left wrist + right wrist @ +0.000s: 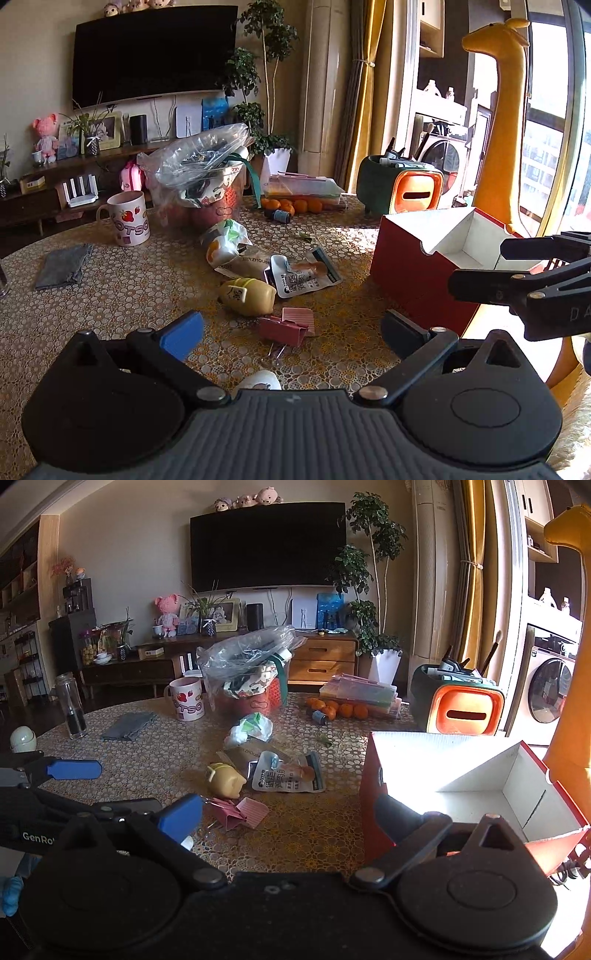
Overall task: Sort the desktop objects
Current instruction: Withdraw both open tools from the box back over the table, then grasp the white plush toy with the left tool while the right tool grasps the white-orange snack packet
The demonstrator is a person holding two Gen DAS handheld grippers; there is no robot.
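My left gripper (pixel 293 334) is open and empty, low over the table, with a pink binder clip (pixel 283 329) between its fingers. A yellow pig-shaped toy (pixel 246 295), a snack packet (pixel 303 277) and a crumpled wrapper (pixel 225 243) lie beyond. The red box (pixel 413 273) with a white inside stands to the right. My right gripper (pixel 284 816) is open and empty, its right finger in front of the red box (pixel 373 797). The binder clip (pixel 236 812), pig toy (pixel 225 780) and snack packet (pixel 286 775) also show in the right wrist view.
A pink mug (pixel 127 223), a grey cloth (pixel 64 266), a clear bag over a container (pixel 201 181), oranges (pixel 295 204), a thread spool (pixel 281 216), an orange-and-green holder (pixel 402 186) and a glass bottle (pixel 72 705) stand on the patterned table (pixel 147 295). A small white object (pixel 260 380) lies under my left gripper.
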